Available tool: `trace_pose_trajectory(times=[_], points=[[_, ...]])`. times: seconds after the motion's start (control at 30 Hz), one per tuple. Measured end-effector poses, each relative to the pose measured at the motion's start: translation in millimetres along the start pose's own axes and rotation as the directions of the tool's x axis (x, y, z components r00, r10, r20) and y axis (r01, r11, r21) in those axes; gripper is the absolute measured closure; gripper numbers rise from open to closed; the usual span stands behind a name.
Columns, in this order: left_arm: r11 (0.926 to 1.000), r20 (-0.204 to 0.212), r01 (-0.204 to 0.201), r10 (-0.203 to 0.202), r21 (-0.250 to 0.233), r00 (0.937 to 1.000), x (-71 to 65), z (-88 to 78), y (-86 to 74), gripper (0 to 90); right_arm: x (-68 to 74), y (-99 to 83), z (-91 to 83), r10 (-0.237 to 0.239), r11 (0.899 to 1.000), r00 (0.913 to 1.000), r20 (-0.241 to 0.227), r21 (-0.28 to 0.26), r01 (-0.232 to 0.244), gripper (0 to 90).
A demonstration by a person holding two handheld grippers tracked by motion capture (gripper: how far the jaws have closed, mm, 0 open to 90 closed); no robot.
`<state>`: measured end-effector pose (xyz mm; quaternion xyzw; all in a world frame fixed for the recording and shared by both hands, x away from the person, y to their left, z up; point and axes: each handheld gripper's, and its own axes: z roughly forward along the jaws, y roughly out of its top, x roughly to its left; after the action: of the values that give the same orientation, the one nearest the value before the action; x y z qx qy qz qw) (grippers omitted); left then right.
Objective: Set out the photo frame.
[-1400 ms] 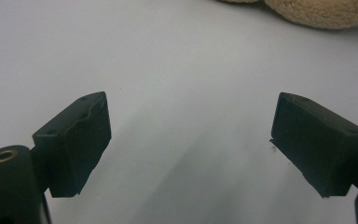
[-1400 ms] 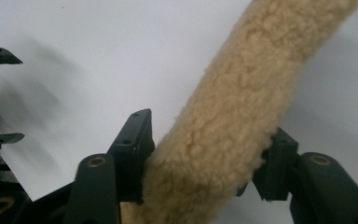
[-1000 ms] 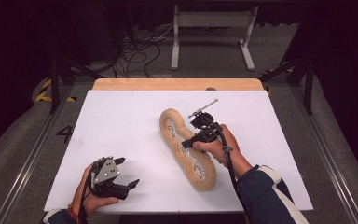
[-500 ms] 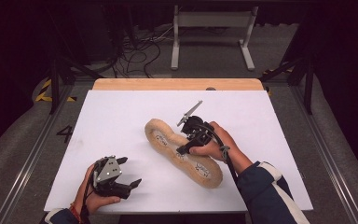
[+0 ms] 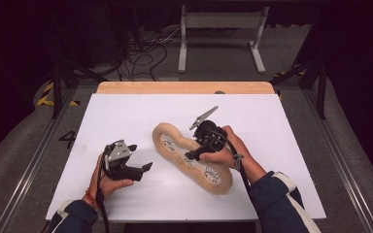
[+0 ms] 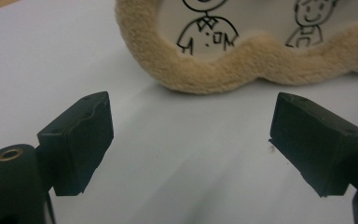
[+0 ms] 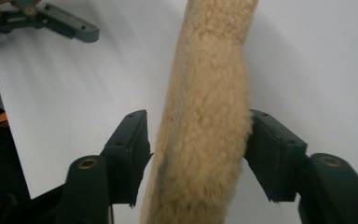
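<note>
A tan, peanut-shaped plush pad (image 5: 167,143) with cartoon figures drawn on its white inner face lies slantwise in the middle of the white board (image 5: 126,111). My right gripper (image 5: 192,156) straddles the pad's fuzzy rim (image 7: 209,70). Its jaws have just been opening, and the rim now stands loosely between them (image 7: 196,154), with a gap at the left pad. My left gripper (image 5: 141,156) hovers low over the board to the left of the pad, wide open with nothing between its jaws (image 6: 191,144). The pad's rounded end (image 6: 223,70) lies just ahead of it.
A wooden strip (image 5: 184,87) runs along the board's far edge. Beyond it on the dark floor stand a metal frame (image 5: 218,29) and loose cables (image 5: 141,48). Metal rails (image 5: 34,160) flank the table on both sides.
The pad has swung, its far end now further left. My left gripper has moved right and slightly forward towards it. The right jaws stand wider than before.
</note>
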<state>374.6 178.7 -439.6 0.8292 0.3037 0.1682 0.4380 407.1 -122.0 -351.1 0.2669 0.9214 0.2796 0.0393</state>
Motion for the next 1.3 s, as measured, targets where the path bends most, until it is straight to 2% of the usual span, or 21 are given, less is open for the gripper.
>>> trace_pose_trajectory(times=[0.1, 0.13, 0.17, 0.2, 0.3, 0.4, 0.5, 0.53, 0.6, 0.63, 0.73, 0.8, 0.87, 0.9, 1.0, 1.03, 1.07, 1.2, 1.3], points=[[0.9983, -0.008, -0.058, 0.058, 0.01, 0.9983, 5.2, 5.9, 8.7, 20.4, 4.2, -10.1, -6.3, -0.009, 1.0, 0.9981, 0.061, -0.018, 0.01, 35.0], [0.9983, -0.009, -0.058, 0.058, 0.008, 0.9983, 7.8, 7.4, 12.3, 21.2, 5.8, -14.4, -8.4, -0.005, 1.0, 0.9976, 0.069, -0.027, 0.007, 34.6], [0.9992, 0.002, -0.039, 0.039, -0.006, 0.9992, 9.9, 8.9, 15.0, 20.7, 7.5, -20.6, -11.5, 0.002, 0.999, 0.9964, 0.084, -0.041, 0.002, 35.1], [0.9991, 0.008, -0.041, 0.041, -0.008, 0.9991, 12.1, 10.1, 17.3, 20.3, 8.9, -27.0, -15.3, 0.008, 0.998, 0.9951, 0.098, -0.062, -0.002, 35.8], [0.9996, -0.001, -0.024, 0.024, -0.015, 0.9997, 15.3, 15.2, 22.3, 18.1, 11.5, -43.5, -25.7, 0.031, 0.992, 0.9922, 0.121, -0.123, -0.016, 35.9], [0.9996, 0.007, 0.006, -0.006, -0.027, 1.0, 18.5, 21.9, 26.4, 17.4, 15.8, -61.7, -33.5, 0.056, 0.979, 0.9904, 0.127, -0.202, -0.03, 37.1], [0.9984, 0.029, 0.034, -0.033, -0.044, 0.999, 22.2, 29.3, 30.1, 16.1, 22.9, -82.0, -36.7, 0.077, 0.972, 0.9856, 0.151, -0.232, -0.041, 37.0], [0.9973, 0.036, 0.056, -0.054, -0.047, 0.9979, 22.5, 31.8, 30.9, 16.1, 25.4, -87.7, -37.7, 0.083, 0.969, 0.9851, 0.15, -0.244, -0.044, 37.0], [0.9979, 0.019, 0.054, -0.053, -0.035, 0.9984, 24.4, 36.8, 33.0, 16.1, 29.9, -96.3, -39.0, 0.09, 0.963, 0.984, 0.154, -0.264, -0.047, 35.9], [0.9974, 0.023, 0.058, -0.057, -0.042, 0.9981, 24.8, 39.2, 33.4, 16.3, 32.9, -102.2, -39.8, 0.101, 0.958, 0.9834, 0.151, -0.283, -0.055, 35.7], [0.9971, 0.03, 0.066, -0.065, -0.038, 0.9974, 23.7, 43.6, 33.9, 18.5, 39.3, -112.3, -38.8, 0.103, 0.952, 0.9831, 0.151, -0.3, -0.054, 33.5], [0.9989, 0.033, 0.038, -0.037, -0.026, 0.9988, 22.3, 48.0, 34.7, 19.6, 42.6, -123.2, -34.9, 0.133, 0.947, 0.9748, 0.179, -0.312, -0.072, 33.4], [0.9995, 0.017, 0.023, -0.023, -0.022, 0.9996, 21.8, 50.8, 35.0, 25.4, 42.8, -136.6, -28.4, 0.169, 0.945, 0.9665, 0.193, -0.311, -0.103, 34.8], [0.9991, 0.026, 0.033, -0.033, -0.026, 0.9991, 21.7, 51.7, 34.7, 26.9, 42.7, -141.7, -26.0, 0.183, 0.943, 0.9642, 0.192, -0.312, -0.116, 35.8], [0.9996, 0.047, 0.019, -0.019, -0.019, 0.9987, 21.2, 54.1, 34.0, 35.8, 43.9, -153.4, -22.4, 0.218, 0.931, 0.9605, 0.173, -0.332, -0.151, 40.3], [1.0, 0.031, -0.003, 0.003, -0.009, 0.9995, 20.1, 55.2, 34.3, 37.3, 44.8, -154.6, -22.7, 0.226, 0.928, 0.9591, 0.17, -0.338, -0.159, 42.2], [1.0, 0.018, -0.006, 0.006, -0.004, 0.9998, 19.0, 55.6, 34.3, 40.1, 46.6, -155.9, -23.7, 0.234, 0.925, 0.9583, 0.164, -0.342, -0.167, 45.2], [1.0, -0.002, 0.005, -0.005, -0.008, 1.0, 21.6, 54.4, 32.4, 54.3, 50.7, -157.0, -23.3, 0.228, 0.923, 0.9596, 0.165, -0.351, -0.158, 54.7], [0.9998, -0.004, 0.017, -0.017, -0.013, 0.9999, 24.8, 52.8, 30.6, 62.9, 52.9, -155.9, -22.2, 0.192, 0.93, 0.9665, 0.17, -0.345, -0.124, 61.3]])
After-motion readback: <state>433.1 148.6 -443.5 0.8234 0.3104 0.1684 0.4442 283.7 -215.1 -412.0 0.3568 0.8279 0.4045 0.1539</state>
